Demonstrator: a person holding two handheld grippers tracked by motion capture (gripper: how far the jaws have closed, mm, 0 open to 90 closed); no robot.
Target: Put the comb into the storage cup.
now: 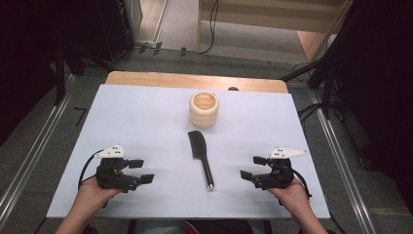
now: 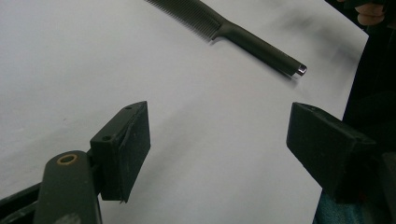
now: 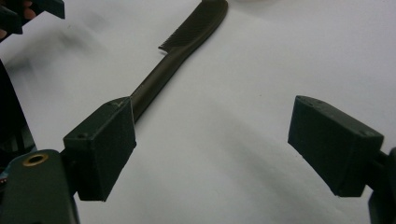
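Note:
A black comb (image 1: 201, 155) lies on the white table (image 1: 146, 117) near the middle, teeth end far, handle toward the person. Behind it stands a cream ribbed cup (image 1: 204, 109), upright. My left gripper (image 1: 141, 171) rests at the front left, open, with nothing between its jaws. My right gripper (image 1: 253, 167) rests at the front right, also open and empty. In the left gripper view the comb (image 2: 243, 35) lies ahead of the jaws (image 2: 219, 149). In the right gripper view the comb (image 3: 182, 46) runs up from behind the left pad (image 3: 102, 154), gripper (image 3: 212, 154) apart from it.
The white sheet covers a wooden tabletop (image 1: 195, 80) whose far edge shows. Black stands and cables (image 1: 311, 73) flank the table on the floor. The other gripper and a fingertip (image 3: 28, 11) appear at the top left of the right gripper view.

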